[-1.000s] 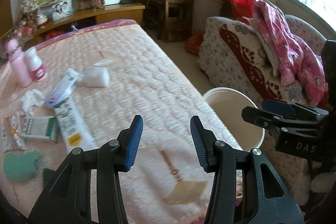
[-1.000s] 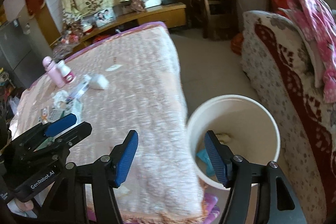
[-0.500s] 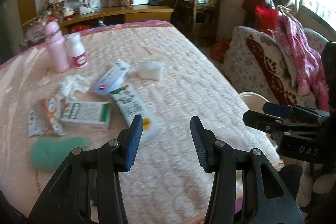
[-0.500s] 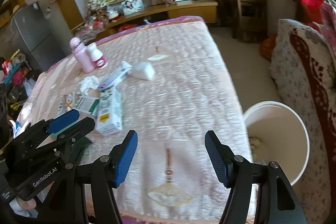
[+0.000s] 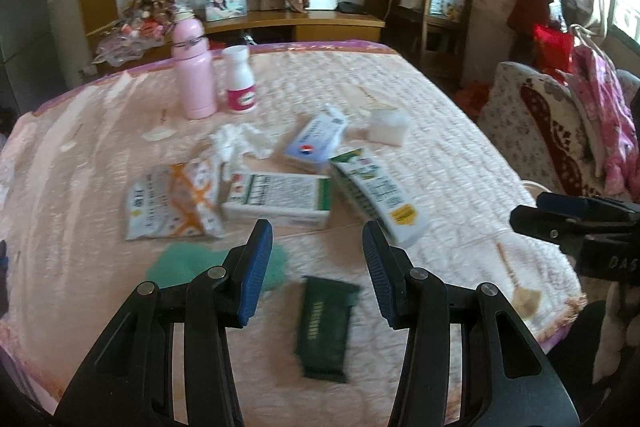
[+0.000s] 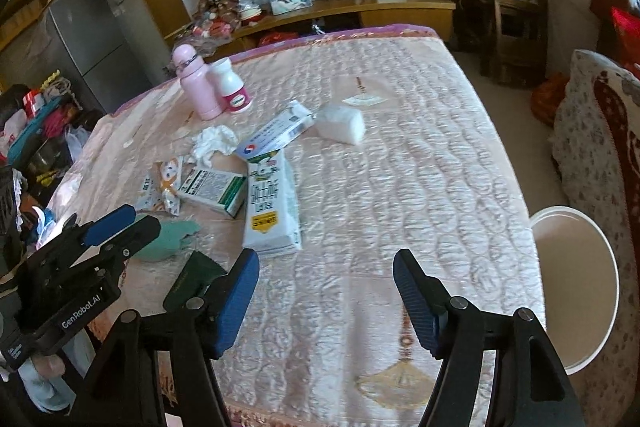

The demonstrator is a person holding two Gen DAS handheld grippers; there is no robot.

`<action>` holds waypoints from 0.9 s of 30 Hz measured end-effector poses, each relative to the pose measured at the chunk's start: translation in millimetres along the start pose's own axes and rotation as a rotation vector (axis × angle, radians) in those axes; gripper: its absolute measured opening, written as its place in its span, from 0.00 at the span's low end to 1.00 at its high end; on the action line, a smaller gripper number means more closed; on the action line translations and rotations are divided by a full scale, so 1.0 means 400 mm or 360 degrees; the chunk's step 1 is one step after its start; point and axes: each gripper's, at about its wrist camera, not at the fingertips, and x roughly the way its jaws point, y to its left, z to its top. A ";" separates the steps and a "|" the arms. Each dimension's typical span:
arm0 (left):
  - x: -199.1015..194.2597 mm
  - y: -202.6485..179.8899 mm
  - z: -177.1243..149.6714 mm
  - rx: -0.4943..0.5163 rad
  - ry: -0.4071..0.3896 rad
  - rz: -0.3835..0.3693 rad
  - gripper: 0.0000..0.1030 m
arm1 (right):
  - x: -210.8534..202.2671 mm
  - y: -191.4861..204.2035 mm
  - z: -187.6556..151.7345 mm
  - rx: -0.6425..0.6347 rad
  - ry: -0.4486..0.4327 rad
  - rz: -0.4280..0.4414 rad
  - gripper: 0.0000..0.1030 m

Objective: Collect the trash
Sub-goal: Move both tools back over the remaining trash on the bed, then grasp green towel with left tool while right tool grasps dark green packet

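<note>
Wrapper (image 5: 326,323) (dark green, blurred) below left gripper (image 5: 317,267) | jaws apart, empty

Pale pink quilted cover (image 5: 440,163) strewn with white, green and dark wrappers.

The flask (image 5: 194,75) is plain pink; the bottle (image 5: 239,81) beside it is white with a magenta label. One carton (image 5: 280,199) is white with green bands, another (image 5: 376,195) white with a yellow patch. The flat packet (image 5: 326,325) is dark green, the bucket (image 6: 576,287) cream. Both grippers are black with blue pads (image 5: 256,267).
</note>
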 end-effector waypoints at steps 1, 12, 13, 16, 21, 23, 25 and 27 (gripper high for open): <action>0.001 0.010 -0.002 -0.0005 0.0003 0.0008 0.44 | 0.004 0.006 0.001 -0.0005 0.0005 0.0004 0.66; 0.018 0.098 -0.037 -0.0043 0.0065 0.0004 0.51 | 0.050 0.071 0.004 -0.0071 0.0063 0.0031 0.66; 0.018 0.103 -0.041 -0.0038 0.0070 -0.0014 0.52 | 0.054 0.075 0.004 -0.0076 0.0068 0.0030 0.66; 0.020 0.124 -0.057 0.0011 0.0097 -0.0100 0.56 | 0.063 0.082 0.006 -0.0087 0.0081 0.0028 0.67; 0.031 0.159 -0.087 0.0173 0.0177 -0.0165 0.60 | 0.072 0.084 0.007 -0.0092 0.0097 0.0023 0.67; 0.037 0.163 -0.097 0.0261 0.0174 -0.0117 0.61 | 0.077 0.082 0.007 -0.0085 0.0106 0.0024 0.67; 0.047 0.165 -0.105 0.0353 0.0162 -0.0062 0.61 | 0.084 0.086 0.007 -0.0081 0.0116 0.0031 0.67; 0.064 0.174 -0.106 0.0389 0.0175 -0.0062 0.61 | 0.090 0.093 0.007 -0.0089 0.0124 0.0039 0.67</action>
